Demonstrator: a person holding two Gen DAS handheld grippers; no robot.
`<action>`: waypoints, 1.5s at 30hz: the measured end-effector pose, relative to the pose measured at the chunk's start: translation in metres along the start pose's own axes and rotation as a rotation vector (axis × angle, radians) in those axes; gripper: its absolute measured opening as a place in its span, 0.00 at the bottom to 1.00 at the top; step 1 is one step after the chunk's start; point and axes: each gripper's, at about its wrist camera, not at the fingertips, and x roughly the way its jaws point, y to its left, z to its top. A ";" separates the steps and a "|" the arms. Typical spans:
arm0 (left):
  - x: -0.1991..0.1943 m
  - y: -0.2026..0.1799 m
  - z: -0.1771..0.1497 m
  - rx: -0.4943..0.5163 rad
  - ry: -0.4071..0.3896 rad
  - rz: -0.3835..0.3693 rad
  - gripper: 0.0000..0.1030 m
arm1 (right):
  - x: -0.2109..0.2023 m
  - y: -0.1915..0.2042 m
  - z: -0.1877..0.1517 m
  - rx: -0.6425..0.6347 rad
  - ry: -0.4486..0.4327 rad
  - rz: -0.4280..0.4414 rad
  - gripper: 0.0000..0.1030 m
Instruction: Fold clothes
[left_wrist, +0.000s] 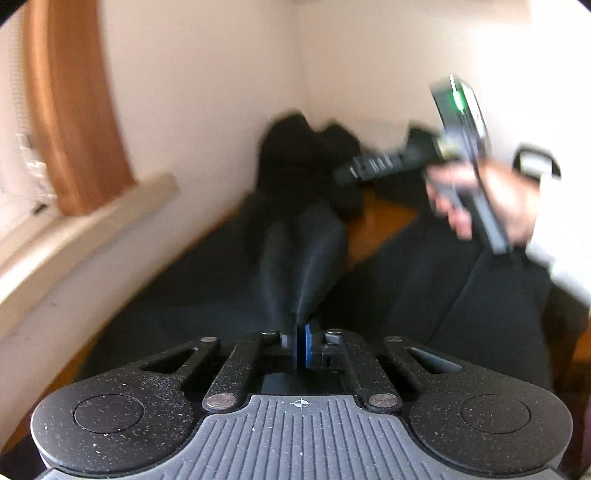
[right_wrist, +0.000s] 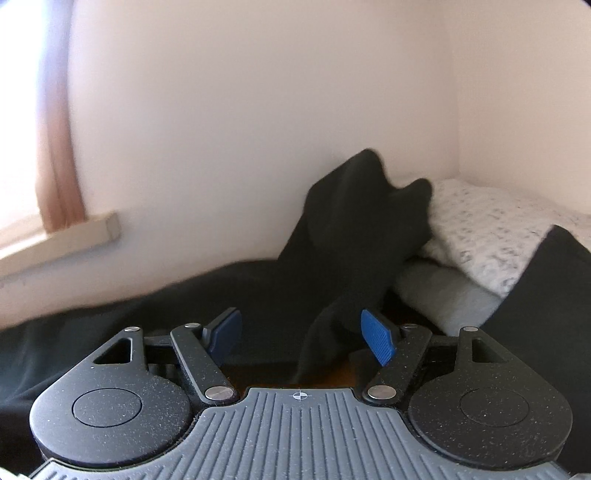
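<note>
Leftmost, a window sill (left_wrist: 88, 229) runs along the wall. Left tool (left_wrist: 301, 345): pads pressed together, pinching a raised fold of the black garment (left_wrist: 303, 258), which is spread over the wooden bench (left_wrist: 380, 225) toward the corner. Right tool (right_wrist: 301, 334): blue pads (right_wrist: 376, 338) wide apart, gripping nothing, garment bunched just ahead. Patterned white fabric (right_wrist: 491, 229) lies farther right.

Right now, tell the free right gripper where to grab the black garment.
Take the raised fold of the black garment hanging between the open right gripper. Come straight forward, pads either side; the ridge stands upright and thin. The left gripper already pinches another bunch.
</note>
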 end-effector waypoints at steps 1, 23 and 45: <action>-0.012 0.006 0.001 -0.014 -0.021 -0.003 0.04 | -0.001 -0.005 0.000 0.026 -0.013 -0.004 0.69; -0.056 0.086 -0.008 -0.289 -0.149 -0.017 0.56 | 0.000 -0.030 0.004 0.159 -0.011 0.001 0.72; -0.015 0.127 -0.062 -0.385 -0.015 0.101 0.59 | 0.008 -0.024 -0.001 0.148 0.064 0.063 0.80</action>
